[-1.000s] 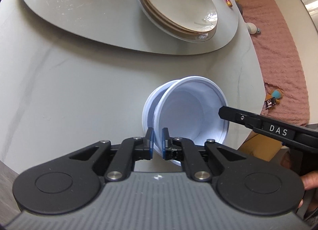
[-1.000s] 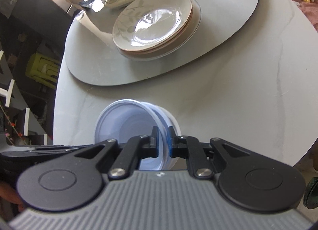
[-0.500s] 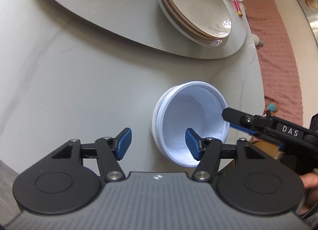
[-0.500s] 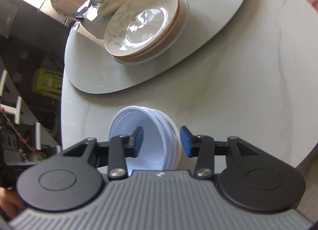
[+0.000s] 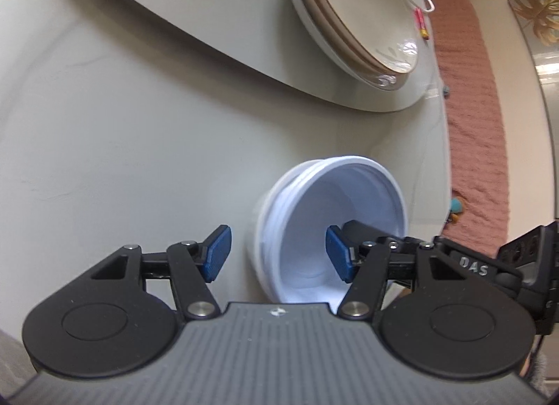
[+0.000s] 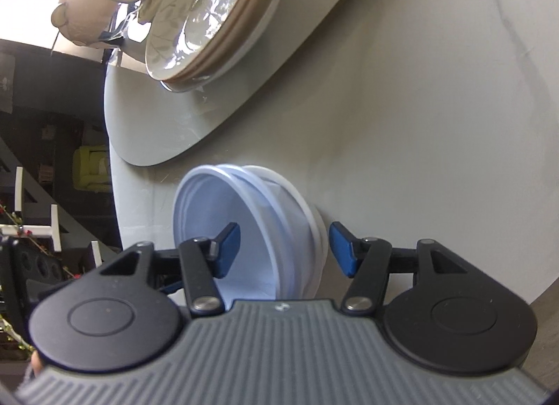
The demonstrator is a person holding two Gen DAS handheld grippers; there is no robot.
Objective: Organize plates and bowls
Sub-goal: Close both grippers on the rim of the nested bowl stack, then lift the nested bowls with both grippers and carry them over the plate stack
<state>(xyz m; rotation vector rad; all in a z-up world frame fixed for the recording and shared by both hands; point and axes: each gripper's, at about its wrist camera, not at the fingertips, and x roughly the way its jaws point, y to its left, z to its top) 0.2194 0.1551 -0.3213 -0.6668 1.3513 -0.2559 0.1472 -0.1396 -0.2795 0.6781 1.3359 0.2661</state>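
A stack of white plastic bowls [image 5: 314, 230] sits near the table's front edge; it also shows in the right wrist view [image 6: 265, 230]. My left gripper [image 5: 277, 254] is open, its jaws astride the near rim of the stack without gripping it. My right gripper [image 6: 284, 247] is open too, its jaws astride the opposite rim. A stack of cream plates with a leaf pattern [image 5: 353, 17] rests on the grey turntable [image 5: 209, 20]; the plates also show in the right wrist view [image 6: 209, 17].
A cream teapot [image 6: 91, 10] stands behind the plates. The marble table [image 5: 104, 143] ends close behind the bowls. A pink rug [image 5: 475, 125] with small toys lies on the floor to the right. Chairs and shelves [image 6: 42, 195] are at the left.
Both grippers let go of the bowl rim and opened wide. Both views have dropped lower and closer to the table.
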